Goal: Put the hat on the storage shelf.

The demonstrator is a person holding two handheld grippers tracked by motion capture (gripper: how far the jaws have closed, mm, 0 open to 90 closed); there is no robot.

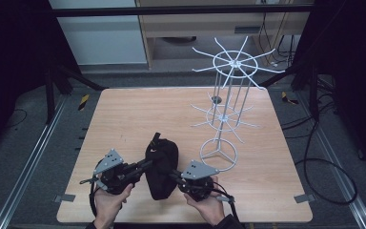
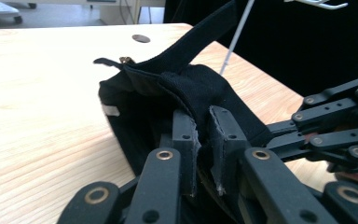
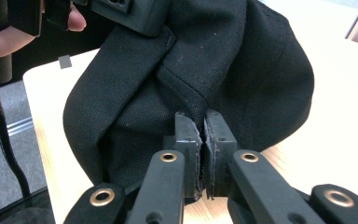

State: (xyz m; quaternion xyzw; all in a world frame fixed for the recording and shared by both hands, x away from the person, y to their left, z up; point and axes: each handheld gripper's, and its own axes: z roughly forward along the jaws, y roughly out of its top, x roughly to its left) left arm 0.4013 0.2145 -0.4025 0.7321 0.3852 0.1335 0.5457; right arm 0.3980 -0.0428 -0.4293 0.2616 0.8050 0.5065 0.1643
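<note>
Wooden table (image 1: 124,124): black cap (image 1: 161,167), white wire rack (image 1: 224,119).

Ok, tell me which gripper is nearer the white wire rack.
Right. The right gripper grips the black fabric bag on the side facing the white wire rack; the left gripper grips the bag's far side.

I can read no words, numbers or brand marks anywhere here. The small white tag (image 2: 111,110) sewn inside the soft black fabric bag (image 2: 168,107) looks blank from my side, too small to make out any print.
</note>
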